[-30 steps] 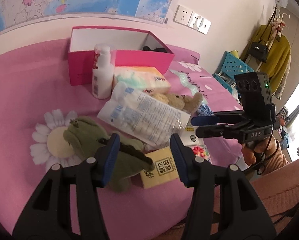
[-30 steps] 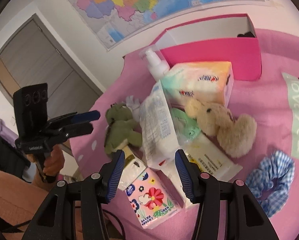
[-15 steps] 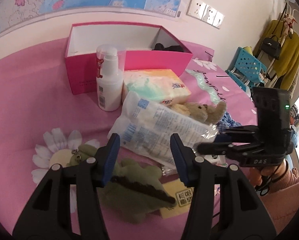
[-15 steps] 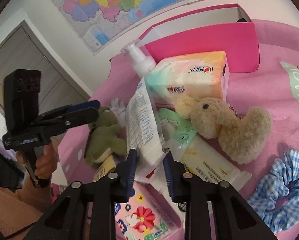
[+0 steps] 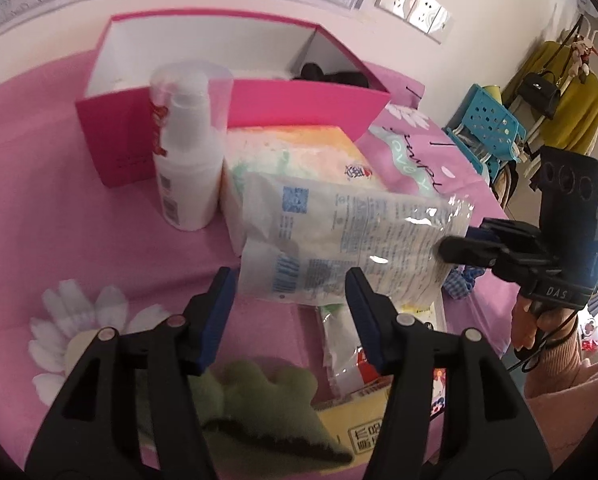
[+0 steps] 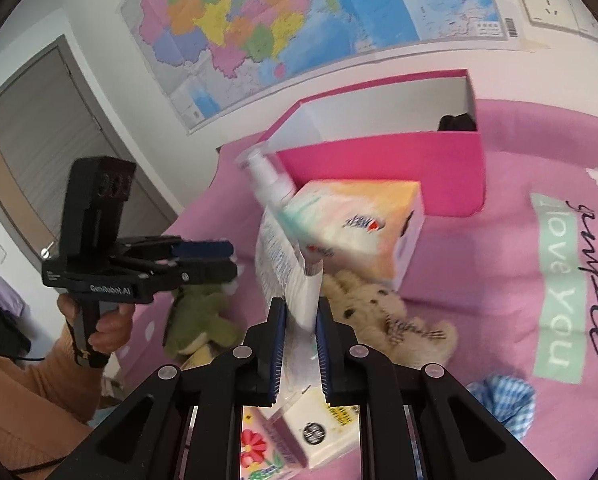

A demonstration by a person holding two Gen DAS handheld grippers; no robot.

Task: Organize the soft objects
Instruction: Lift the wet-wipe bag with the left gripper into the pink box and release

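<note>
We are gripping the clear plastic pack of white pads [image 5: 351, 244] by its sealed end: our right gripper [image 6: 301, 334] is closing its jaws on that flat edge, and the pack is hanging lifted above the pink bedspread [image 5: 59, 208], tilted, in front of the tissue pack [image 5: 299, 156]. In the left wrist view the right gripper [image 5: 455, 242] is meeting the pack at its crinkled right end.

Our left gripper [image 5: 289, 300] is hovering with its jaws wide apart and holding nothing, just below the near edge of the lifted pack. From the right wrist view the left gripper [image 6: 215, 258] is showing side-on over the green plush.

Directly under the left gripper, the green plush crocodile [image 5: 259, 396] is lying on the bedspread, next to a yellow tissue packet [image 5: 363, 424]. The tan plush bear [image 6: 379, 316] is lying just beside the tissue pack's lower corner, with a blue checked scrunchie [image 6: 507, 400] to its right and a floral tissue packet [image 6: 259, 456] under the right gripper.

Behind the pack, a white pump bottle [image 5: 187, 164] is standing upright, touching the front of the open pink box [image 5: 307, 108]. Something dark [image 5: 331, 76] is sitting in the box's far right corner; we cannot tell what it is.
</note>
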